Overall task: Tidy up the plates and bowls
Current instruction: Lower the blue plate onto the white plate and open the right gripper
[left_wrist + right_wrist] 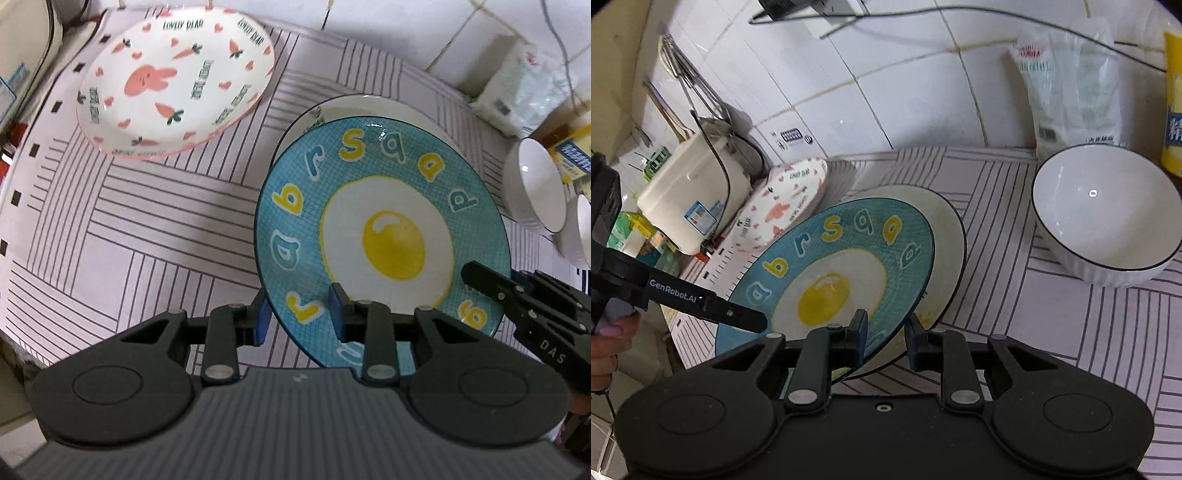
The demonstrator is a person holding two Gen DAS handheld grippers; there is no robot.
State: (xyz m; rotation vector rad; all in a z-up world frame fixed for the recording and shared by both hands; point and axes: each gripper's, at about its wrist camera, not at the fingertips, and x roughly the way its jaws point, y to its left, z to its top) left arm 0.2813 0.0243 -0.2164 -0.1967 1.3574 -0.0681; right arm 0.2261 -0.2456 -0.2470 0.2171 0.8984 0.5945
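Two grippers meet at one blue plate (384, 236) printed with a fried egg and coloured letters. The left gripper (301, 317) straddles the plate's near-left rim, one blue pad under the edge and the other on the printed face, its fingers spread a little wider than the rim; whether the pads actually press the rim cannot be told. From the right wrist view, the right gripper (886, 338) stands the same way at the plate's (842, 273) near-right edge, one finger on the top face, the other outside the rim, with a gap that leaves it unclear whether the pads bite.

Straight ahead of both grippers, the blue plate sits tilted on top of a larger white plate (369, 107) with a dark rim, which lies on the striped cloth (147, 221) covering the counter. Further ahead and to the left of the left gripper rests a white dish (177, 81) with a pink rabbit, carrots and hearts, apart from the stacked pair.

Ahead and to the right of the right gripper stands a white ribbed bowl (1108, 218) with a thin dark rim, upright and well apart from the plates. Far left of that gripper, a cream pot (687, 192) with a wire handle sits against the tiled wall, just beside the rabbit dish (783, 206).
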